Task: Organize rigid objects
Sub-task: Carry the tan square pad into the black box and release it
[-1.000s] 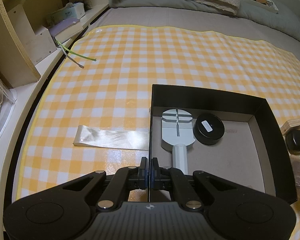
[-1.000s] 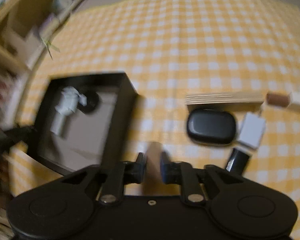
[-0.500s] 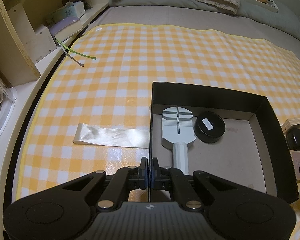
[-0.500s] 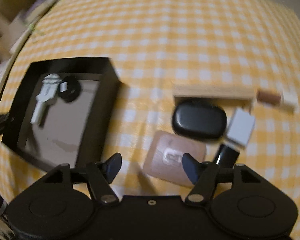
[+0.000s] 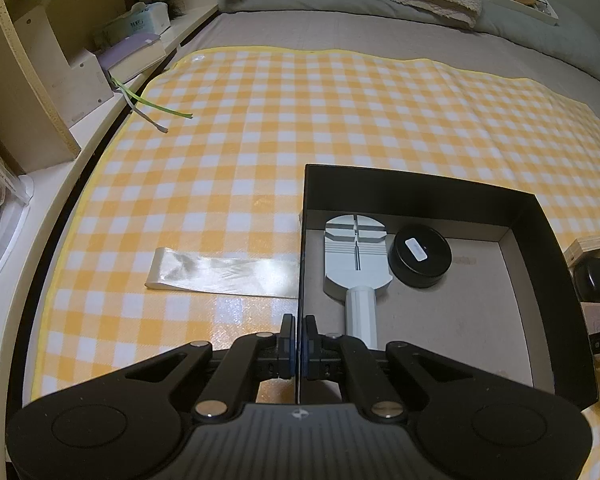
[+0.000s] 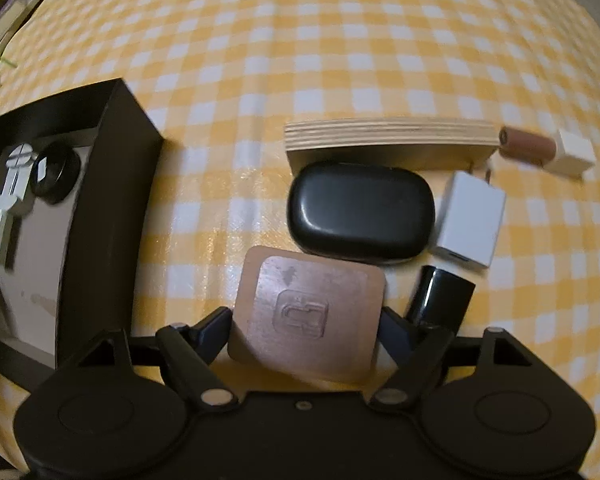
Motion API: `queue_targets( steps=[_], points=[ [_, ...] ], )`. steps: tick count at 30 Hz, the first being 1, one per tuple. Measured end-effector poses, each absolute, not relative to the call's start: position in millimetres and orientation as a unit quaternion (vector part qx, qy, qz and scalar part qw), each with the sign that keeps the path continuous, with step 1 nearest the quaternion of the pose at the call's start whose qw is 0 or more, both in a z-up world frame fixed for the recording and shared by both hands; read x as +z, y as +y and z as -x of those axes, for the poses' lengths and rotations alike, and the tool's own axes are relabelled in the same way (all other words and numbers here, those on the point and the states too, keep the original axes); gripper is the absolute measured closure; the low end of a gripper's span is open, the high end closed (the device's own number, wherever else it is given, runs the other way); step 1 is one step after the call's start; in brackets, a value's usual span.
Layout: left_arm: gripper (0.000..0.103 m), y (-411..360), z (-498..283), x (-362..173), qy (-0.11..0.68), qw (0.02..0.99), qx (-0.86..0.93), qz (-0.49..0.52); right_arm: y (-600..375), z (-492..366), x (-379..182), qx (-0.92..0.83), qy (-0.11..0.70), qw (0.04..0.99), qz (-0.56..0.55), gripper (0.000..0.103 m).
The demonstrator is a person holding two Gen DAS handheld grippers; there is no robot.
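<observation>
Pinching the left wall of the black box [image 5: 420,196], the left hand-held gripper [image 5: 299,326] has its jaws closed on that thin wall near the box's near corner. Inside the box lie a grey tool [image 5: 357,258] with a round slotted head and a pale handle, and just to its right a black round tin [image 5: 420,256] with a small white label on its lid; the two are close together, and whether they touch cannot be told. The box sits on a yellow-and-white checked cloth [image 5: 260,120] spread over a bed. A strip of shiny clear film [image 5: 224,270] lies flat on the cloth, its right end reaching the outside of the box's left wall. Green and white strips [image 5: 152,110] hang onto the cloth's far left edge from a shelf [image 5: 40,92] holding books and boxes. To the right of the box, the right hand-held gripper [image 6: 306,330] points steeply down with its jaws opening, one finger on each side of a brown square block [image 6: 306,314] with an engraved mark on top; the pads stand just beside the block's edges and do not seem to press on it. Beyond the block lies a black oval case [image 6: 360,210], touching or nearly touching it. A white charger [image 6: 470,218] sits just right of the case, and a black cylinder [image 6: 440,298] lies in front of the charger, by the right finger. Behind the case is a plywood slab [image 6: 388,138], and to its right a brown cylinder [image 6: 526,148] next to a small white cube [image 6: 574,154].
</observation>
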State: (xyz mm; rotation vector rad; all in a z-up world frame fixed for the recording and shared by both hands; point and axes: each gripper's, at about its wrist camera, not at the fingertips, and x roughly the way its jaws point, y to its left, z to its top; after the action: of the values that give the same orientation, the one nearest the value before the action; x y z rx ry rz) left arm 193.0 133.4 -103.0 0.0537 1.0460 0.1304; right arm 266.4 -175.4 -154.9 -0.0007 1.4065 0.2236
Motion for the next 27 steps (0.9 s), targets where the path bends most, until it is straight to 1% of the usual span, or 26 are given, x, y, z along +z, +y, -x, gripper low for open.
queue_targets(
  steps=[5, 10, 13, 18, 19, 20, 22, 23, 27],
  points=[
    [0.1, 133, -193, -103, 0.5, 0.864, 0.062, -0.022, -176, -260, -131, 0.133, 0.629, 0.766, -0.028, 0.024],
    [0.1, 131, -194, -103, 0.498, 0.865, 0.064, -0.025, -170, -256, -78, 0.162, 0.557, 0.812, -0.061, 0.025],
    [0.1, 130, -194, -103, 0.498, 0.865, 0.064, -0.024, -153, -263, -56, 0.194, 0.534, 0.818, -0.085, 0.025],
    [0.1, 130, -195, -103, 0.498, 0.865, 0.064, -0.024, -104, -265, -52, 0.209, 0.53, 0.821, -0.05, 0.025],
    [0.1, 129, -195, -103, 0.498, 0.865, 0.064, -0.023, -93, -266, -54, 0.206, 0.531, 0.821, -0.041, 0.028],
    [0.1, 129, -195, -103, 0.497, 0.865, 0.064, -0.023, -83, -267, -55, 0.197, 0.527, 0.826, -0.026, 0.046],
    [0.099, 129, -195, -102, 0.497, 0.865, 0.062, -0.02, -69, -269, -58, 0.202, 0.535, 0.82, -0.025, 0.069],
    [0.099, 130, -195, -102, 0.497, 0.866, 0.062, -0.019, -62, -271, -61, 0.206, 0.541, 0.815, -0.026, 0.077],
    [0.099, 131, -195, -102, 0.497, 0.865, 0.06, -0.016, -34, -269, -71, 0.202, 0.54, 0.817, 0.033, 0.075]
  ],
)
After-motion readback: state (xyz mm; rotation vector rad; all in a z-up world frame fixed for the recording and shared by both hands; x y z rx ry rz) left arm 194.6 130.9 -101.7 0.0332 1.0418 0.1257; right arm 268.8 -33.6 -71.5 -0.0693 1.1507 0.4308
